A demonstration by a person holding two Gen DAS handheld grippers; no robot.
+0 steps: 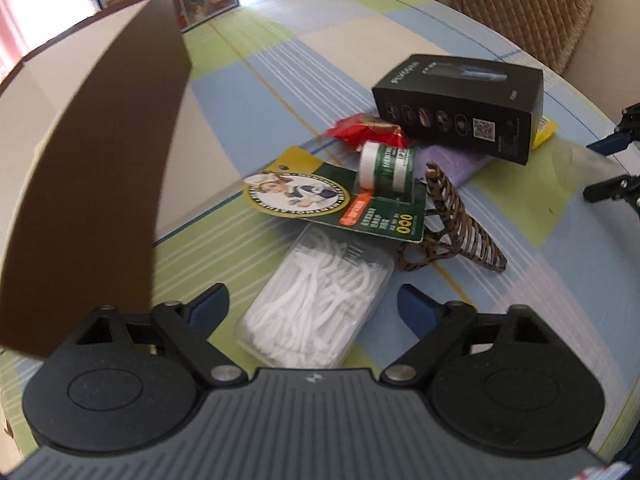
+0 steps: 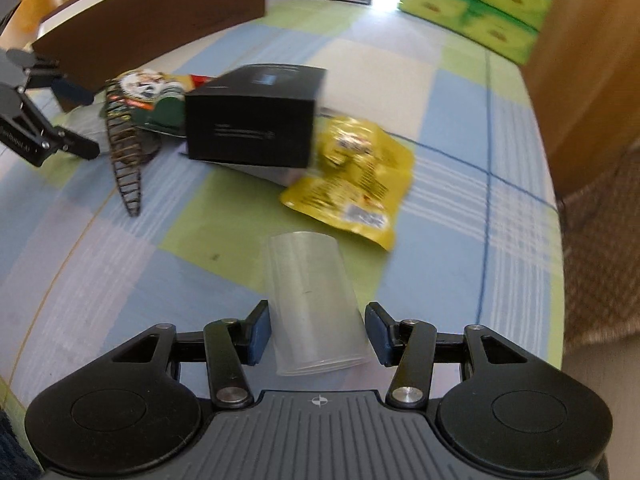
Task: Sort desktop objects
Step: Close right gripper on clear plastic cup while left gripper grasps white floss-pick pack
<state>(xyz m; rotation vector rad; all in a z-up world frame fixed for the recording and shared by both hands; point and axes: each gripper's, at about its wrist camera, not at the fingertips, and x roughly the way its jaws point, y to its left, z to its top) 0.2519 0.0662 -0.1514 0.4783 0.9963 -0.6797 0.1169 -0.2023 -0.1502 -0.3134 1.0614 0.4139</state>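
Note:
In the left wrist view my left gripper is open over a clear box of white floss picks lying on the checked tablecloth. Beyond it lie a green carded tape pack, a brown hair claw, a red packet, a purple item and a black box. In the right wrist view my right gripper is open around a clear plastic cup lying on its side; the left pad touches it. A yellow snack bag lies beyond it, beside the black box.
A large brown-walled box stands at the left, also in the right wrist view. Green cartons and a wooden panel stand at the far right. A wicker chair is behind the table's edge.

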